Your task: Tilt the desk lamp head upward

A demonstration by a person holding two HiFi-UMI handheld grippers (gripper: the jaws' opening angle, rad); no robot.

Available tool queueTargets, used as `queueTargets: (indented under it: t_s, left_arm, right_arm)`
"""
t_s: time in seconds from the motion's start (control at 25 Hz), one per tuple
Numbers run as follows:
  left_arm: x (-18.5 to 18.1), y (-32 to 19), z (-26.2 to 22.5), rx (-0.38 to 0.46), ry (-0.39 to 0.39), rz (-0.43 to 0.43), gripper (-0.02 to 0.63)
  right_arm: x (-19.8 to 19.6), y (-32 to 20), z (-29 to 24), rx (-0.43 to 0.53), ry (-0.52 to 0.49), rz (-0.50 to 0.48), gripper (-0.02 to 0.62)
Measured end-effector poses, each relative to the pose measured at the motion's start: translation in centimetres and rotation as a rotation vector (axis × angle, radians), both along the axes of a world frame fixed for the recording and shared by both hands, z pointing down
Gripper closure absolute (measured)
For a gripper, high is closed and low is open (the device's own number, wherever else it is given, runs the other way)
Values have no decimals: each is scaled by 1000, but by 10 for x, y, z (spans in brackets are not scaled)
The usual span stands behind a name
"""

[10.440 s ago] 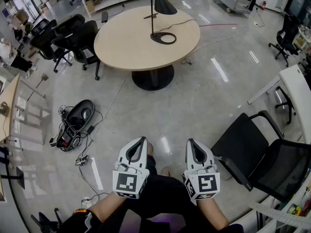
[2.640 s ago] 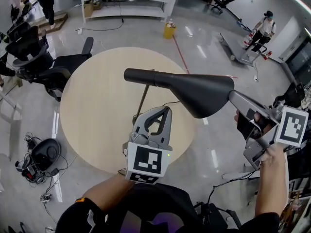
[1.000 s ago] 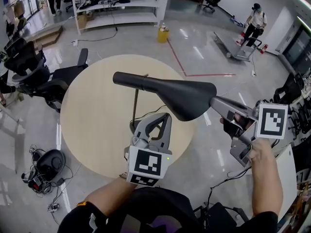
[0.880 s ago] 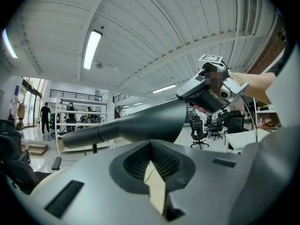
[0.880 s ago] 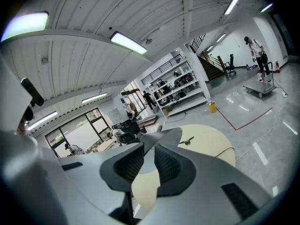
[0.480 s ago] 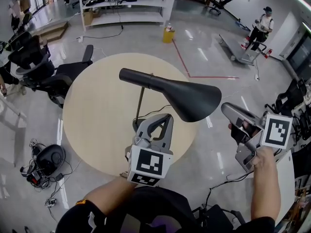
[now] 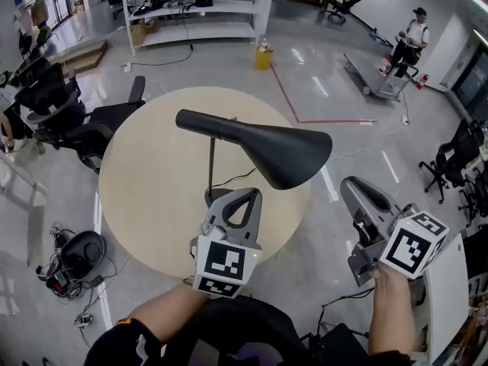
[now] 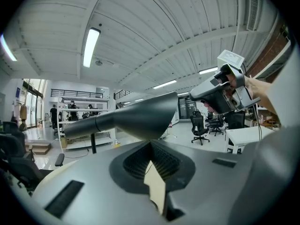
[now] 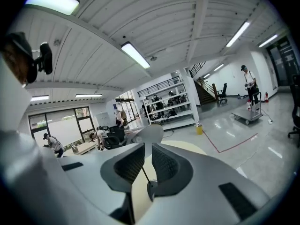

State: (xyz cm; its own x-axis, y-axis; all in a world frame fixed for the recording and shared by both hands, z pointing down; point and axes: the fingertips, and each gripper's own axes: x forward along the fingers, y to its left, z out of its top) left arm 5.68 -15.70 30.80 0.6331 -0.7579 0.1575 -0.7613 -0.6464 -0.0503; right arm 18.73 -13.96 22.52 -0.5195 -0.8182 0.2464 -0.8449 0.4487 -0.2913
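Observation:
The black desk lamp stands on a round beige table [image 7: 145, 189]. Its cone-shaped head [image 7: 267, 147] lies almost level on a thin pole [image 7: 211, 162], wide mouth toward the right. My left gripper [image 7: 245, 194] hovers just below the head in front of the pole, jaws together and holding nothing. In the left gripper view the head [image 8: 140, 116] fills the space just above the jaws. My right gripper [image 7: 352, 187] hangs lower right of the shade, clear of it, with a narrow gap between its pads. The right gripper view shows the shade's mouth [image 9: 150, 134] past the jaws.
Black office chairs [image 7: 69, 120] crowd the table's left side, and another [image 7: 457, 158] stands far right. A white shelf unit [image 7: 191, 6] and a yellow bin [image 7: 263, 54] are behind the table. A person [image 7: 412, 33] stands by a trolley. Cables and a black device [image 7: 69, 258] lie on the floor.
One second ago my right gripper was at the shade's wide rim. It has since come off the rim and dropped down and to the right. The left gripper has hardly moved.

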Motion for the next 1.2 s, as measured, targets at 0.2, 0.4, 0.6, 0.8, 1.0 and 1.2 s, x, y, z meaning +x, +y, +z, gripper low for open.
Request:
queueTargets:
  t_s: [0.2,0.4,0.6,0.8,1.0,1.2]
  left_arm:
    - [7,13,15,-41,-33,-38,565]
    - [19,33,28,-40,-55,-103,565]
    - [29,55,69,-77,-109,-178,565]
    - [21,71,71,-72,-115,-221,566]
    - [-2,101,63,-41,-89,-219,565]
    - [-60,148,64,-51,-82,-227,565]
  right_arm:
    - [-2,14,32,92,135,31,545]
    - [-2,35,71,145,246,31,545]
    - [10,36,121,160,238,17,546]
    - [1,47,123,207,207,13,545]
    - [-23,79,120,224,237,28,546]
    - [-73,124,122,200,246,69,546]
